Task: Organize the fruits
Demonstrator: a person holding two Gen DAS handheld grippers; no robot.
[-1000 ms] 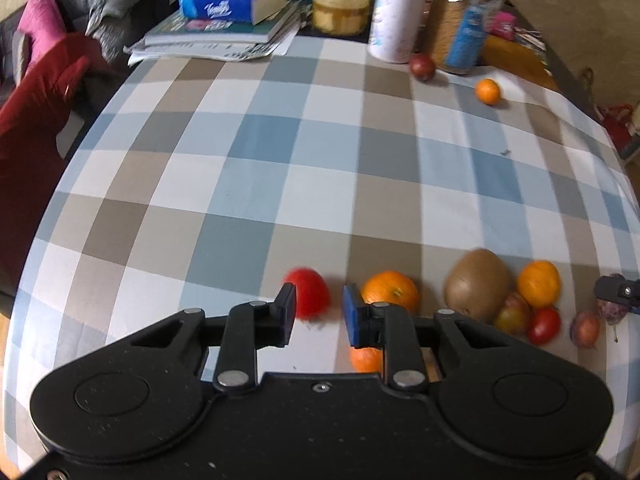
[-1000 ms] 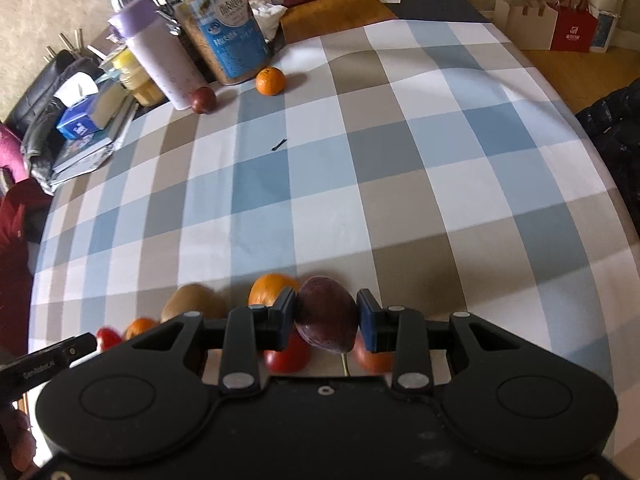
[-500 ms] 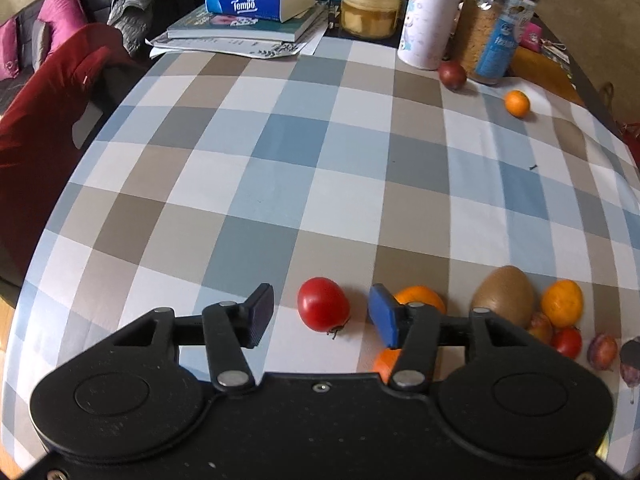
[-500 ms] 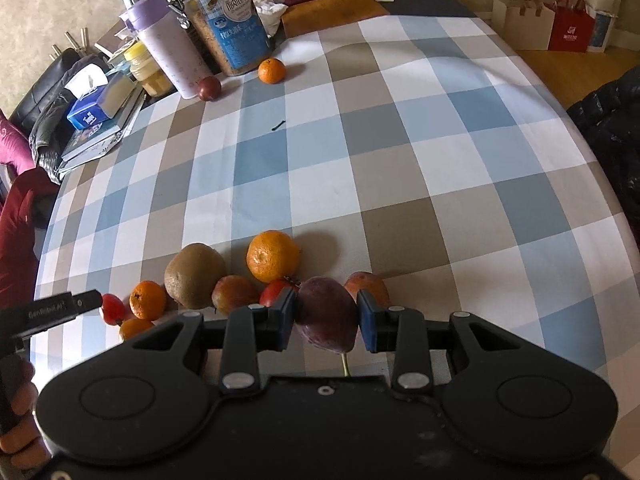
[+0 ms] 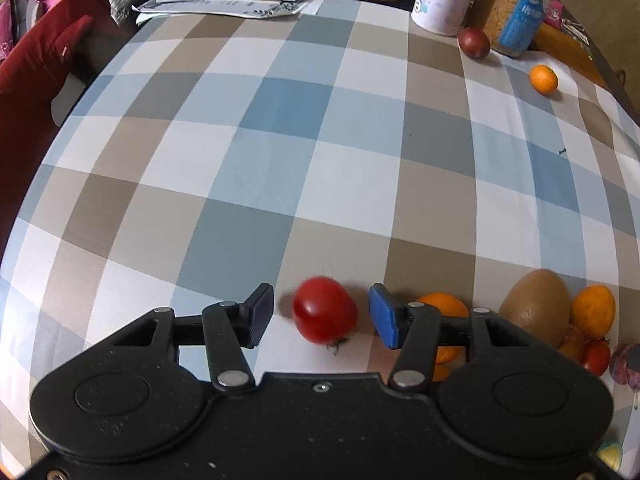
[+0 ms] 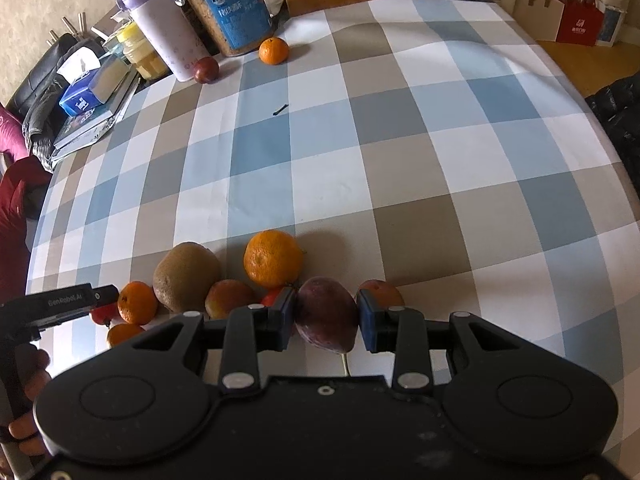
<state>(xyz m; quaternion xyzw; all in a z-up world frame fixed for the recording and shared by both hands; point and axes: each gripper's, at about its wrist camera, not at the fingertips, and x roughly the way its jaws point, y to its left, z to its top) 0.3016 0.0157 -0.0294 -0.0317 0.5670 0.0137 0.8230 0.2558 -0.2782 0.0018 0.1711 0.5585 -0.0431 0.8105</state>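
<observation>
Your left gripper [image 5: 321, 320] has its jaws apart around the red tomato [image 5: 324, 309] — neither pad touches it. Your right gripper [image 6: 326, 319] clamps the purple plum [image 6: 326, 314] — just above the worktop [image 6: 400, 152].

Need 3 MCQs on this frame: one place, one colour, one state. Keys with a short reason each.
1. Where does the red tomato lie?
A. between the left gripper's fingers
B. on the books
C. beside the jar

2. What colour is the fruit by itself near the blue-labelled jar?
A. green
B. orange
C. white

3. What is the right gripper doing?
A. standing open with nothing in it
B. clamping a kiwi
C. clamping a purple fruit

Answers: 1 A, it sits on the cloth in the gap, touching neither pad; 2 B, a small orange sits there; 3 C, both pads press its sides.
</observation>
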